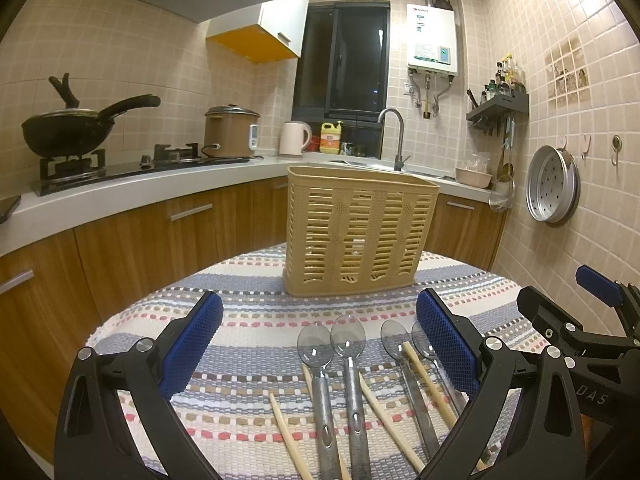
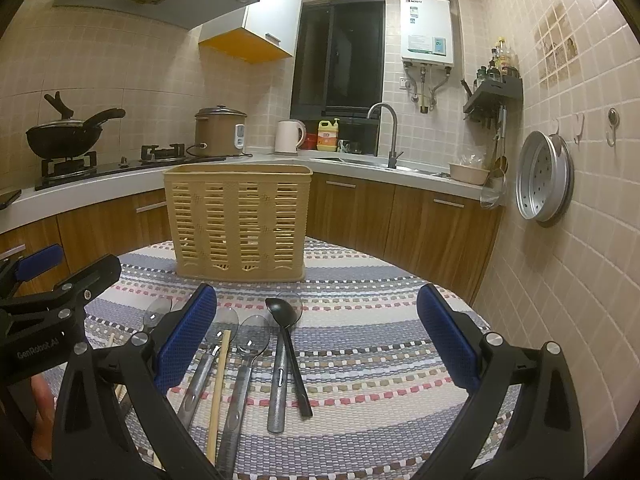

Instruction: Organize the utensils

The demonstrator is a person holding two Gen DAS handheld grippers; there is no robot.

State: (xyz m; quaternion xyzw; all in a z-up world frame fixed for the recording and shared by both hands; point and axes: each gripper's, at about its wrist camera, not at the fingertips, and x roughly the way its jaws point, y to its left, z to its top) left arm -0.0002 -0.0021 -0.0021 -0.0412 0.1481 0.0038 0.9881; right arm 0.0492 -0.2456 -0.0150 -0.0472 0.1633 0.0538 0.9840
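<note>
A tan slotted utensil basket stands upright at the far side of a round table with a striped woven cloth. Several clear plastic spoons and wooden chopsticks lie side by side on the cloth in front of it. A black spoon lies rightmost. My left gripper is open above the spoons. My right gripper is open above the black spoon. Both are empty.
A kitchen counter runs behind the table, with a wok, a rice cooker, a kettle and a sink tap. A steamer tray hangs on the tiled right wall. The right gripper shows at the left wrist view's right edge.
</note>
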